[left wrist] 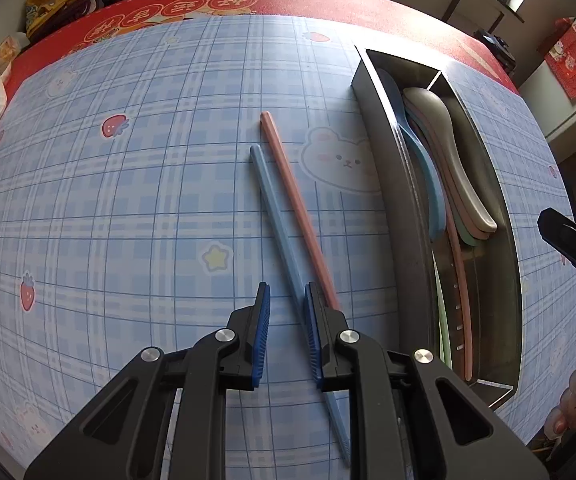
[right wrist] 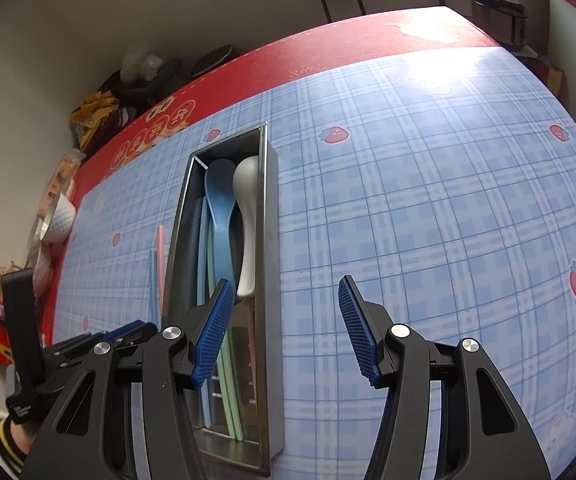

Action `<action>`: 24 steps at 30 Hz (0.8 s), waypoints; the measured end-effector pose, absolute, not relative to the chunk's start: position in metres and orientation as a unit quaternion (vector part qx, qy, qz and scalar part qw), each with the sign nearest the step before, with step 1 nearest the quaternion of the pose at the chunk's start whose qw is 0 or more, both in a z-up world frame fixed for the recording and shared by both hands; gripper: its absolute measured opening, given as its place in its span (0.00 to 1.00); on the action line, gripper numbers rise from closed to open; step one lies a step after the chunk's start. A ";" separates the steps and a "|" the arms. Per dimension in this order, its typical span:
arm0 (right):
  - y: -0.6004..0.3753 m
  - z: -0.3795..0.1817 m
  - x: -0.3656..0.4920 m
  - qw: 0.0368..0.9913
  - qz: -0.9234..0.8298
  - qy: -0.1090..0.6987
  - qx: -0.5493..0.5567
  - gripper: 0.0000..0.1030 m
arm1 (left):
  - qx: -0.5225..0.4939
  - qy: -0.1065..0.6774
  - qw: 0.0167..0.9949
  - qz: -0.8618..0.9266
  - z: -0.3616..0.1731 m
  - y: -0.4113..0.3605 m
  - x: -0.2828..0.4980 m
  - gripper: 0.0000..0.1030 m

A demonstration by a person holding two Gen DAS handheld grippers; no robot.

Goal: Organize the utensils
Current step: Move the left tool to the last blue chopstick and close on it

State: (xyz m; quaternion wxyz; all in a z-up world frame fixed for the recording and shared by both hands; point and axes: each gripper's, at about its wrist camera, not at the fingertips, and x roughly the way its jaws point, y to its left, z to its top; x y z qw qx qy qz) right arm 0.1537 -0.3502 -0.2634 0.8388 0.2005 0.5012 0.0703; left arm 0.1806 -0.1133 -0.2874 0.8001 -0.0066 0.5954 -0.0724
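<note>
Left claw (left wrist: 286, 292) hangs narrowly parted and empty, the blue chopstick (left wrist: 276, 216) just under its right finger; right claw (right wrist: 286, 292) gapes empty beside the tray (right wrist: 272, 240).

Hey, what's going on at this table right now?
A person is sorting utensils with a handheld gripper in each hand. Spoons and several chopsticks already lie in the metal tray. A blue chopstick and a pink chopstick are on the checked tablecloth beside it. The left gripper hangs over them, jaws narrow and empty. The right gripper waits open by the tray.
</note>
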 end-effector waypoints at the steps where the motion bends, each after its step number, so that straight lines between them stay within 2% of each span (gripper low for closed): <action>1: -0.351 -0.263 0.153 0.839 0.070 0.501 0.201 0.52 | -0.007 0.597 0.799 -0.072 -0.287 -0.113 0.181 0.17; 24: -0.351 -0.266 0.142 0.836 0.063 0.504 0.207 0.52 | 0.043 0.561 0.824 -0.069 -0.291 -0.124 0.172 0.17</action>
